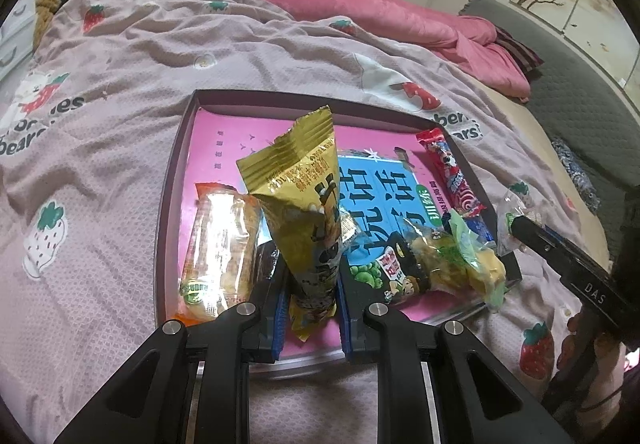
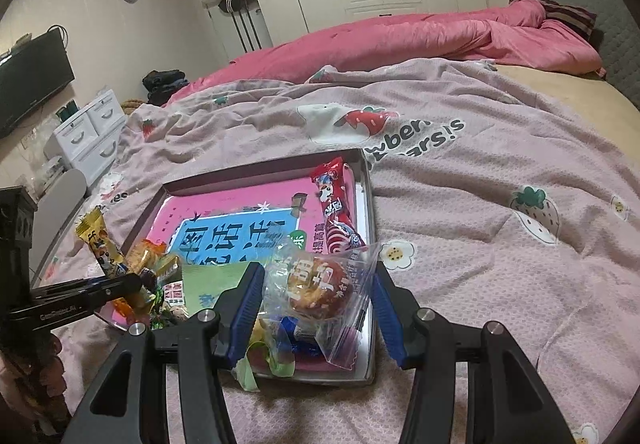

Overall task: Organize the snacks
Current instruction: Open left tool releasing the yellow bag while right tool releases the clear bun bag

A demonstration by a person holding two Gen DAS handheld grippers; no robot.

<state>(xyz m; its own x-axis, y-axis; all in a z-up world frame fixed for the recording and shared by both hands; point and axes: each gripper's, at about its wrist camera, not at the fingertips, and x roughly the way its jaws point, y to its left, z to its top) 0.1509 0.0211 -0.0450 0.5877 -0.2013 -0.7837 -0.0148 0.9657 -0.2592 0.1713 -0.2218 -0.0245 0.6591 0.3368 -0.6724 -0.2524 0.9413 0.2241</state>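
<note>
The left hand-held gripper is clamped on a gold packet, its blue pads pressed to the packet's lower part. The packet stands nearly upright between the jaws, with its crimped top above and beyond the fingertips, over the near edge of a shallow tray that lies on the bed.

To the left of this gripper, inside the tray, lies a clear packet with an orange end. To its right, also in the tray, lies a dark packet with green print, and just past that a crumpled green and yellow wrapper. Beyond the fingertips a pink and blue book covers the tray floor. A red stick packet lies along the tray's far right side.

The right hand-held gripper has its jaws part open around a clear bag with a round bun. The left pad touches the bag's edge; whether the right pad presses the plastic I cannot tell. The bag hangs over the tray's near right corner, above a blue wrapper and the green one. The red stick packet lies just beyond these fingertips. Far to the left of this gripper, the left one shows with the gold packet.
</note>
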